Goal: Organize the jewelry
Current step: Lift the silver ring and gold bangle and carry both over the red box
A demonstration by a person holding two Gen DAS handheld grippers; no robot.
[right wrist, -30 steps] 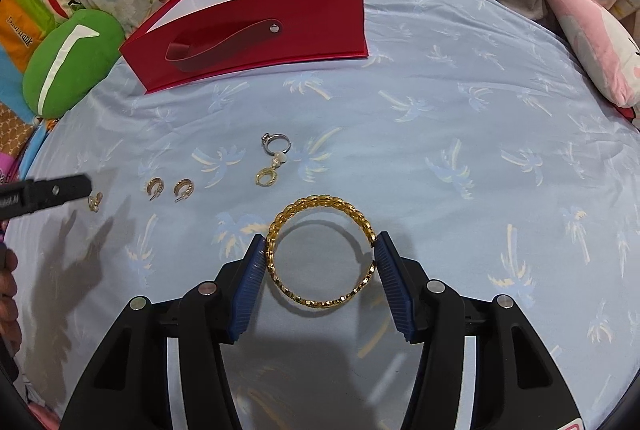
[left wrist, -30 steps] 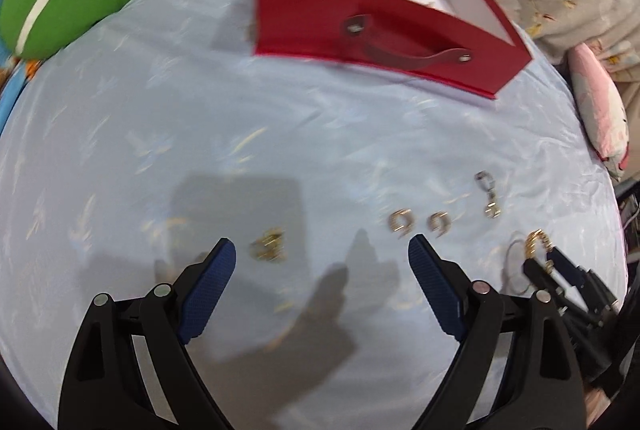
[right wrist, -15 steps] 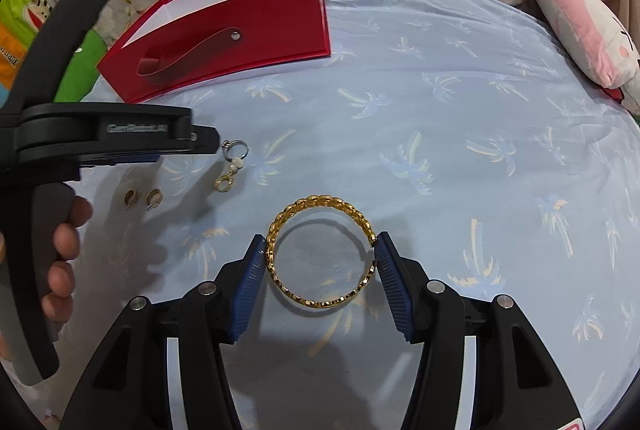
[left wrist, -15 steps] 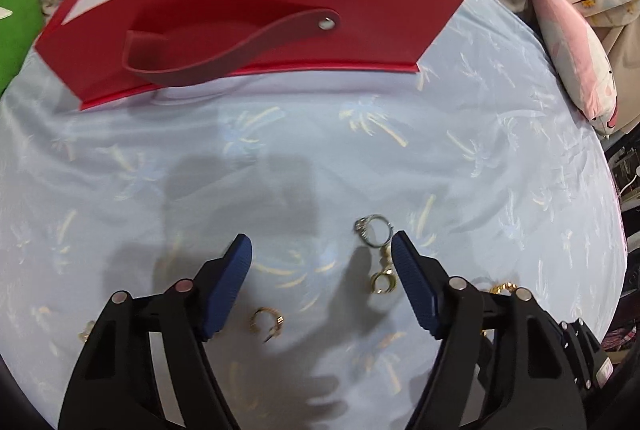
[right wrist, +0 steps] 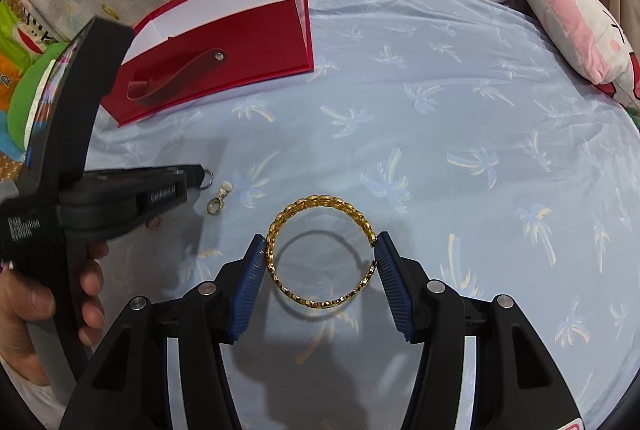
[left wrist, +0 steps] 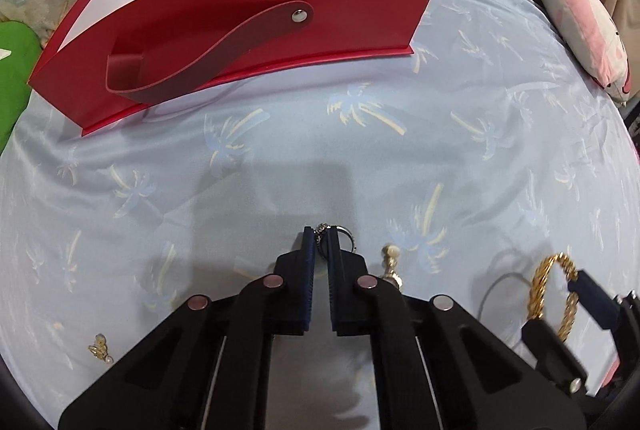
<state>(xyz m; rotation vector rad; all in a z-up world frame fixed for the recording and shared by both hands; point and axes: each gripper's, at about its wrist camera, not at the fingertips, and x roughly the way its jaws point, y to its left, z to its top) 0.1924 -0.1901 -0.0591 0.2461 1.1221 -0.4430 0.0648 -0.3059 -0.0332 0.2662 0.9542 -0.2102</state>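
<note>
My left gripper (left wrist: 319, 244) is shut on a silver ring (left wrist: 343, 235) lying on the pale blue cloth; it also shows in the right wrist view (right wrist: 202, 177). A small gold pearl earring (left wrist: 391, 262) lies just right of it, and shows in the right wrist view (right wrist: 218, 199). My right gripper (right wrist: 321, 259) is shut on a gold chain bangle (right wrist: 320, 250), held across its width just above the cloth; the bangle also shows in the left wrist view (left wrist: 550, 288). A red open box (left wrist: 240, 26) with a white inside stands at the back.
A small gold earring (left wrist: 100, 352) lies at the lower left. A green cushion (right wrist: 32, 102) sits to the left of the box, a pink plush (right wrist: 580, 42) at the right edge. The cloth (right wrist: 440, 150) has a palm-tree print.
My left gripper moved right and forward past the two gold hoop earrings to the silver ring and closed on it. My right gripper kept holding the bangle in place.
</note>
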